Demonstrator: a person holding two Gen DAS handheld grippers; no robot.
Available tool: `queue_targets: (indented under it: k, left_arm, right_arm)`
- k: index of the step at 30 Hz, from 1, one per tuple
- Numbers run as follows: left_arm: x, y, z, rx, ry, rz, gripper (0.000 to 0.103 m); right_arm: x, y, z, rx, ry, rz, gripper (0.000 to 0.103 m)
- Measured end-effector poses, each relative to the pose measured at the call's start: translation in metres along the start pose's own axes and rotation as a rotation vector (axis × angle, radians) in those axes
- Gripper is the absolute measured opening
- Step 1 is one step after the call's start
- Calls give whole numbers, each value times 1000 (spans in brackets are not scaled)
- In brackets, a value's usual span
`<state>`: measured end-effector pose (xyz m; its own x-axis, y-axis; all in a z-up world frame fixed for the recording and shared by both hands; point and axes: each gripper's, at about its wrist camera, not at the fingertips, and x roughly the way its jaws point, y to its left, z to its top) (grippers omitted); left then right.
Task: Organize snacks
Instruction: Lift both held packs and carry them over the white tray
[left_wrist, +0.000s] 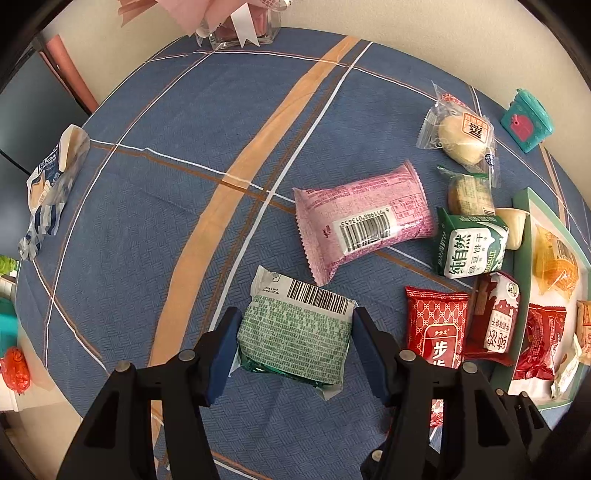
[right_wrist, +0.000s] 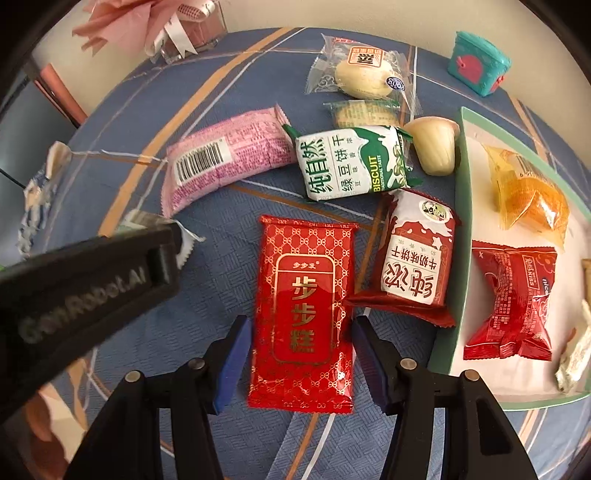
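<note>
We hold left gripper clamped on green packet, right gripper straddling red packet, pads apart, both probably tray-bound.

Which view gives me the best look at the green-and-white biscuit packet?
The right wrist view: the green-and-white biscuit packet lies near the middle, face up, print legible. The left wrist view shows it too, but smaller, off to the right, warped by the lens.

Blue plaid tablecloth, a glass vase of pink ribbons at its far edge — teal toy box near the corner.
</note>
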<state>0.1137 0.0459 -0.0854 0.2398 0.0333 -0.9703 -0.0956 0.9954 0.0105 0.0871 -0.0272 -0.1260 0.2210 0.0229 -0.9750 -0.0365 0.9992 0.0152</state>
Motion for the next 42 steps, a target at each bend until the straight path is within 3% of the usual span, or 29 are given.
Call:
queue_targets:
  k: [9, 12, 17, 33, 42]
  left_arm:
    - [4, -2, 3, -1, 9, -5, 62]
    - [5, -2, 2, -3, 12, -5, 62]
    - [5, -3, 2, -1, 9, -5, 62]
    - [-1, -3, 0, 8, -10, -18, 62]
    - [-23, -2, -4, 0, -67, -28, 62]
  right_arm:
    - [7, 14, -2, 0, -9, -4, 60]
    - [6, -4, -1, 1, -14, -2, 60]
    - [-3, -18, -1, 16, -15, -7, 51]
    - [-18, -49, 3, 75, -7, 111, 47]
    - [-49, -54, 3, 72, -61, 133, 47]
